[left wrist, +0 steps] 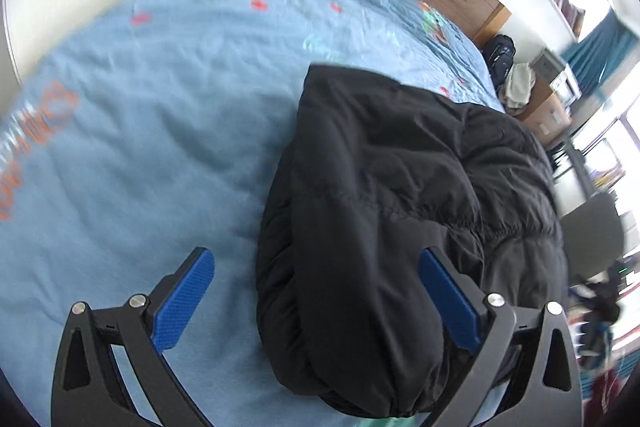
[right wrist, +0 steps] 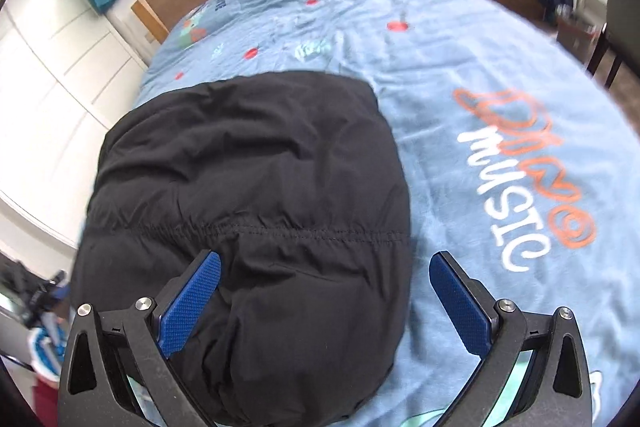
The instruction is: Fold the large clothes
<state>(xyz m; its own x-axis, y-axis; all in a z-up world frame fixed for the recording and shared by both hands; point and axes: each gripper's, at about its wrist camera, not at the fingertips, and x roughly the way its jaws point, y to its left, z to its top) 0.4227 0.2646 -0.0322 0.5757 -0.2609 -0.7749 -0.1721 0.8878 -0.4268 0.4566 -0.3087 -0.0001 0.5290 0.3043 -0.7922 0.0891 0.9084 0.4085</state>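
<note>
Left claw (left wrist: 316, 275) spread wide, nothing between its blue pads, poised over the near end of the black jacket (left wrist: 400, 195). Right claw (right wrist: 325, 277) likewise spread, empty, above the jacket (right wrist: 248, 187). Jacket lies bundled in a puffy heap on the bed (left wrist: 160, 131), on a blue printed sheet (right wrist: 460, 75).

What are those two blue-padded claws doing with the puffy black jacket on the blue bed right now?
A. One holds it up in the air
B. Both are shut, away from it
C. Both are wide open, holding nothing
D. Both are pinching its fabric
C: the left claw and the right claw each show blue pads spread wide apart with nothing pinched, while the puffy black quilted jacket lies bundled on the light blue printed bedsheet.
</note>
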